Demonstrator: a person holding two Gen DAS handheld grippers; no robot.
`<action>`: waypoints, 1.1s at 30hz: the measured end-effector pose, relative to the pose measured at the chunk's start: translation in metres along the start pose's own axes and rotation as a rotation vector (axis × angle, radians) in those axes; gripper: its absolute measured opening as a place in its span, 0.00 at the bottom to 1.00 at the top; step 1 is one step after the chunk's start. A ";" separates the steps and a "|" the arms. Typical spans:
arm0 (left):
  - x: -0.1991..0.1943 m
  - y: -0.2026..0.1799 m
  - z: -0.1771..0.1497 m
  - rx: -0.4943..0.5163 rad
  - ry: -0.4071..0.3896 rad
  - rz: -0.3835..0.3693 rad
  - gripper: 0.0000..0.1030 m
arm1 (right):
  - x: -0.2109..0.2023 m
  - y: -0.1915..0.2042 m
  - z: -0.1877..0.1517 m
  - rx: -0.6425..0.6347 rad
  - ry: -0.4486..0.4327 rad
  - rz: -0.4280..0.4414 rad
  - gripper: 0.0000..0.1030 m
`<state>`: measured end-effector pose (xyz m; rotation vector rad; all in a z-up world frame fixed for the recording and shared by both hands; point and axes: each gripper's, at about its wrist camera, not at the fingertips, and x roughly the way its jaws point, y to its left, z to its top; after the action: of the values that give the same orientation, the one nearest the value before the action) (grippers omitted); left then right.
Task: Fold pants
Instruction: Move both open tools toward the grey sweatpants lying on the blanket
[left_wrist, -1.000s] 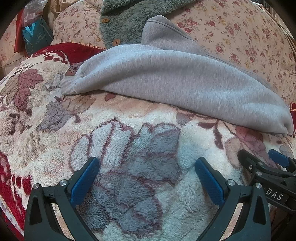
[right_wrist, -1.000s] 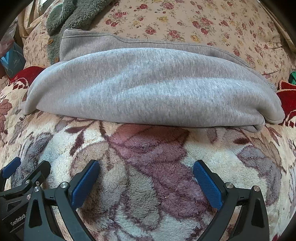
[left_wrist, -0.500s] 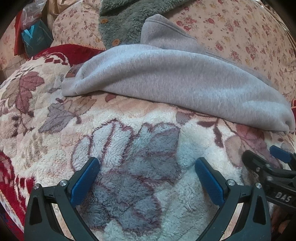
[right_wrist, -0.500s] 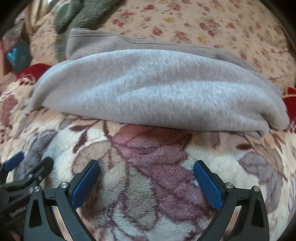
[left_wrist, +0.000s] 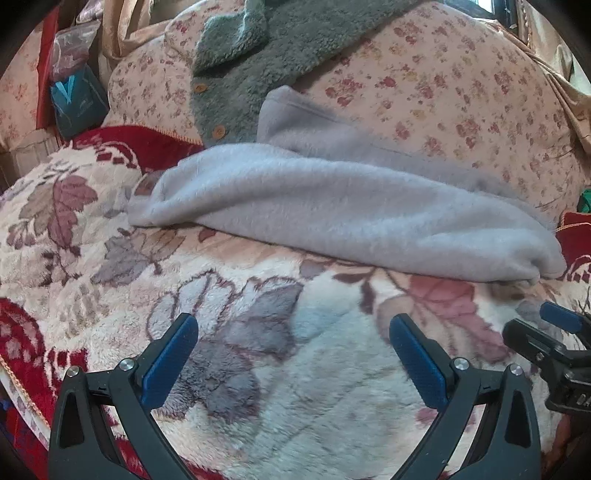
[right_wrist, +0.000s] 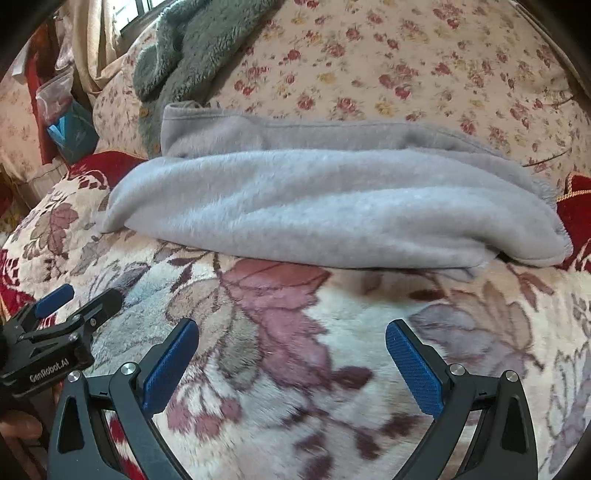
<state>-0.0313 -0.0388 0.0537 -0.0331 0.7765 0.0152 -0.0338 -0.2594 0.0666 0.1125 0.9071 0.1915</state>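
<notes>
Grey fleece pants (left_wrist: 332, 206) lie folded into a long, soft band across the far part of a plush floral blanket (left_wrist: 295, 369), their length running from left to right; the upper layer bulges in a rounded fold along the near edge, while a flatter lower layer with a stitched hem (right_wrist: 295, 123) projects behind it onto a rose-print cover (right_wrist: 406, 55). In the right wrist view the right end of the pants (right_wrist: 546, 251) shows stacked, slightly fraying edges beside a red border of the blanket. A grey-green fuzzy garment with wooden buttons (left_wrist: 240, 74) lies behind the pants at the upper left, its edge touching or overlapping the hem. A teal bag (left_wrist: 75, 105) stands at the far left. The left gripper (left_wrist: 293, 354) hangs low over the blanket, near the pants but apart from them, its blue-padded jaws spread wide and holding nothing. The right gripper (right_wrist: 291, 354) takes a matching pose to its right, jaws likewise spread wide and empty, pointing at the middle of the folded pants. Each gripper shows at the edge of the other's view, so the two sit side by side; some motion blur softens both views
</notes>
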 end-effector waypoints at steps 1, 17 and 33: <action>-0.002 -0.003 0.001 0.003 -0.003 -0.001 1.00 | -0.007 -0.002 0.000 -0.013 -0.010 0.000 1.00; -0.011 -0.026 0.023 0.051 -0.038 -0.011 1.00 | -0.031 -0.037 0.024 -0.031 -0.049 0.014 1.00; 0.022 0.010 0.061 0.080 -0.021 -0.017 1.00 | -0.012 -0.052 0.063 -0.174 -0.037 0.023 1.00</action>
<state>0.0270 -0.0269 0.0819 0.0365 0.7553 -0.0315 0.0150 -0.3141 0.1055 -0.0348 0.8488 0.2884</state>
